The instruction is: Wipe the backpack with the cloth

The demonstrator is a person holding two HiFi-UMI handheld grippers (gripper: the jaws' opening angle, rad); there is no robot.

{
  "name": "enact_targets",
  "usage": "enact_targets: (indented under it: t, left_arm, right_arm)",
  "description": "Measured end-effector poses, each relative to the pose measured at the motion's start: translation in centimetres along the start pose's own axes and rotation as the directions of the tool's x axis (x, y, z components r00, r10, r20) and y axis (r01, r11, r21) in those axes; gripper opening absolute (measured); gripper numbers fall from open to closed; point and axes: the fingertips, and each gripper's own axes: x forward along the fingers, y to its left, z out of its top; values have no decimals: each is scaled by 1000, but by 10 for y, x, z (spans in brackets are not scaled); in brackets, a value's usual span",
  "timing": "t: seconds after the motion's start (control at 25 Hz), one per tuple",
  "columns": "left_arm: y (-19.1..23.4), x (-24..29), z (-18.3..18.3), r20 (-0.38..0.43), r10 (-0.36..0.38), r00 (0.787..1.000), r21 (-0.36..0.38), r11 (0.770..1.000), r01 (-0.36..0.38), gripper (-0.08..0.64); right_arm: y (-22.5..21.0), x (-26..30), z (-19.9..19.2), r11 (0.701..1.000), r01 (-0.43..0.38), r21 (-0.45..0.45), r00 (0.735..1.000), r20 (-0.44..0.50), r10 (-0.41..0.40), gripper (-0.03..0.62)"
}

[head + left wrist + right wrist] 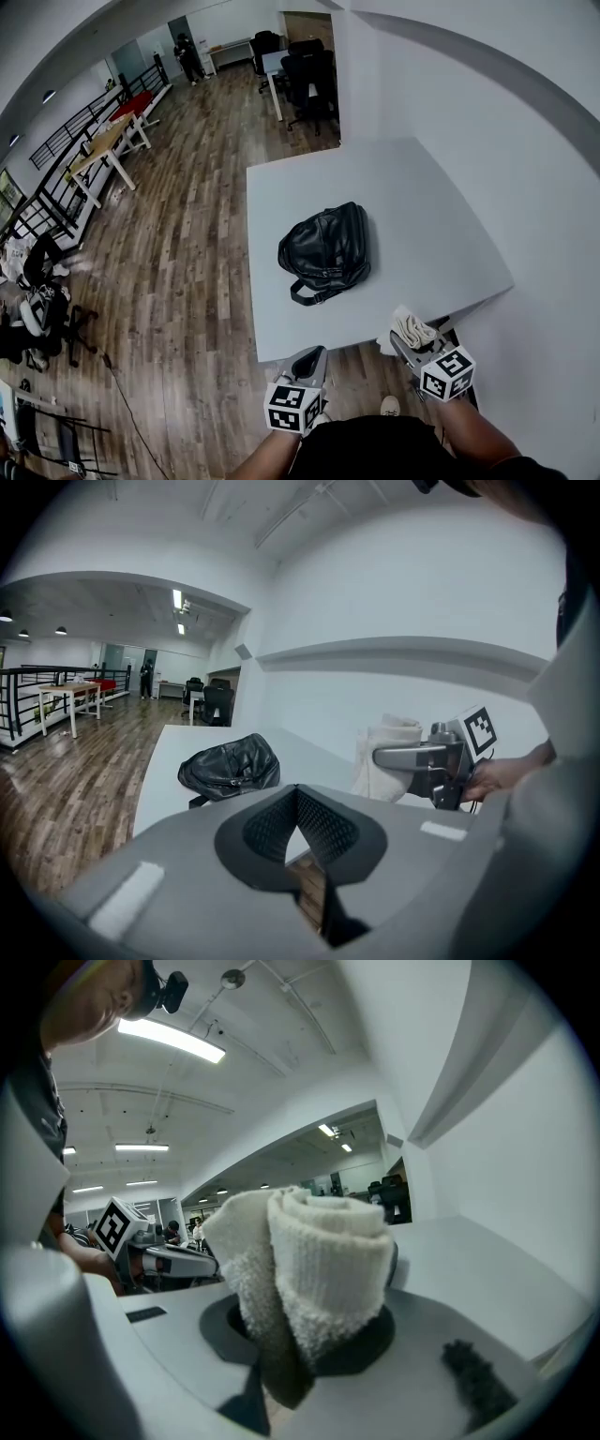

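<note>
A black leather backpack (pixel 323 248) lies on its side in the middle of the white table (pixel 412 197), strap toward me. In the left gripper view the backpack (pixel 230 766) sits ahead and to the left on the table (pixel 167 761). My right gripper (pixel 410 339) hovers at the table's near edge, shut on a rolled white cloth (pixel 412 328); the cloth (pixel 314 1260) fills the right gripper view between the jaws of that gripper (pixel 309 1340). My left gripper (pixel 311 358) hangs just off the near edge, shut and holding nothing (pixel 298 825). Both are short of the backpack.
The table stands against a white wall (pixel 525 141) on its right and far sides. Wood floor (pixel 187 244) lies to its left. Black office chairs (pixel 309 80) and desks (pixel 103 150) stand far back, with a railing (pixel 56 178) along the left.
</note>
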Motion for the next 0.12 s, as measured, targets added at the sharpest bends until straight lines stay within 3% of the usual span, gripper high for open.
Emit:
enact_targets:
  t: [0.12]
  left_arm:
    - [6,-1,-5,-10,7,1000,-5,1000,-7,6]
  right_arm:
    - [2,2,-9,1000,2,-2,1000,-28,-2,87]
